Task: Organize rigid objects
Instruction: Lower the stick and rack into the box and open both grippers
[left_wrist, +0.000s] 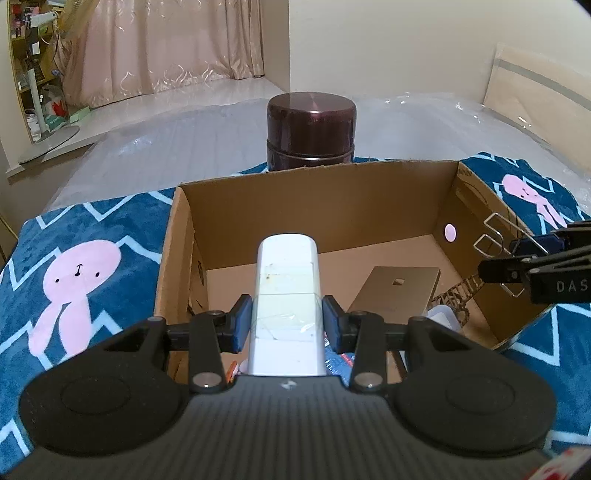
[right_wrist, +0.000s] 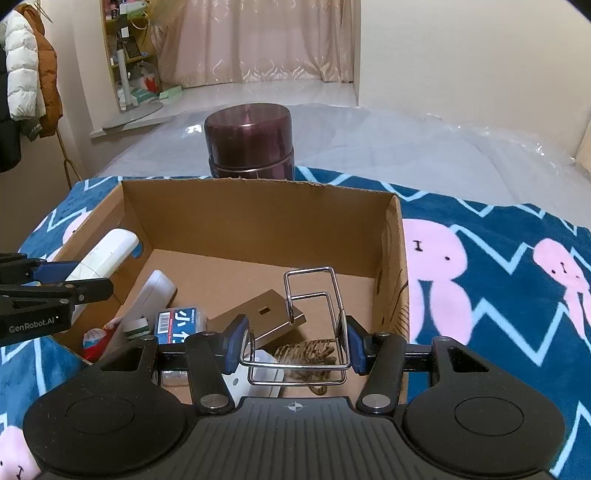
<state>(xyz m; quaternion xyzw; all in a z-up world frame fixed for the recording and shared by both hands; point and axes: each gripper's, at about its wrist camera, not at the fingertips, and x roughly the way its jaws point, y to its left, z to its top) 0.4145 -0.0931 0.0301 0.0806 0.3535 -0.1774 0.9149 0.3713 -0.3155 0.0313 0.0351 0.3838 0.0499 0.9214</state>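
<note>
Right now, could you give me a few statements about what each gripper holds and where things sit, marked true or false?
1. The left tongs grip a white remote. True.
2. The right tongs are empty. False: they grip a wire rack.
3. The maroon canister sits inside the cardboard box. False: it stands behind the box.
4. The box rests on a blue blanket. True.
</note>
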